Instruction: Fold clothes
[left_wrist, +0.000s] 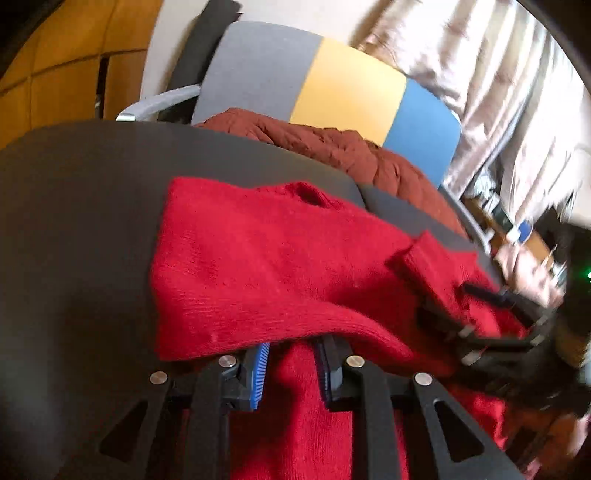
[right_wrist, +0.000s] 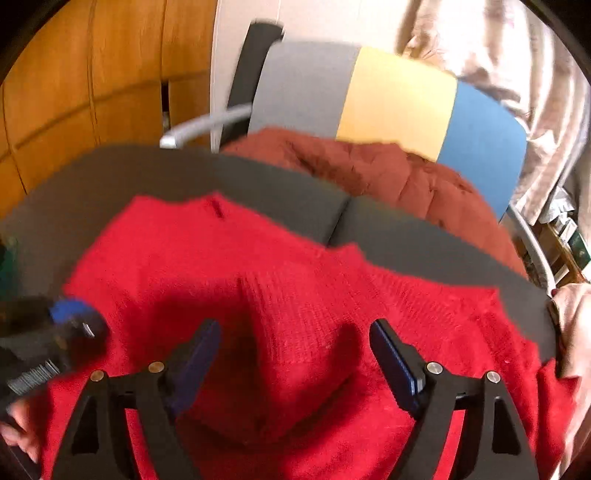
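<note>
Both grippers on red sweater (right_wrist: 295, 314): your left gripper (left_wrist: 290, 365) pinches knit fold; right gripper (right_wrist: 295, 354) jaws spread. Lift evenly, keep edge straight over dark table (left_wrist: 74, 221).

Both grippers — left gripper (left_wrist: 290, 363), right gripper (right_wrist: 295, 354) — black frames, silver screws behind the fingers, ribbed blue pads (left_wrist: 259, 373)

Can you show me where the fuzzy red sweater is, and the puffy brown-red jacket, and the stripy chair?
Fuzzy red knitted sweater (right_wrist: 207, 266): right wrist view, flat upper body.
Puffy rust-brown quilted jacket (right_wrist: 388, 177): right wrist view, its quilted middle.
Grey, yellow and blue striped chair (left_wrist: 351, 88): left wrist view, yellow backrest stripe.
</note>
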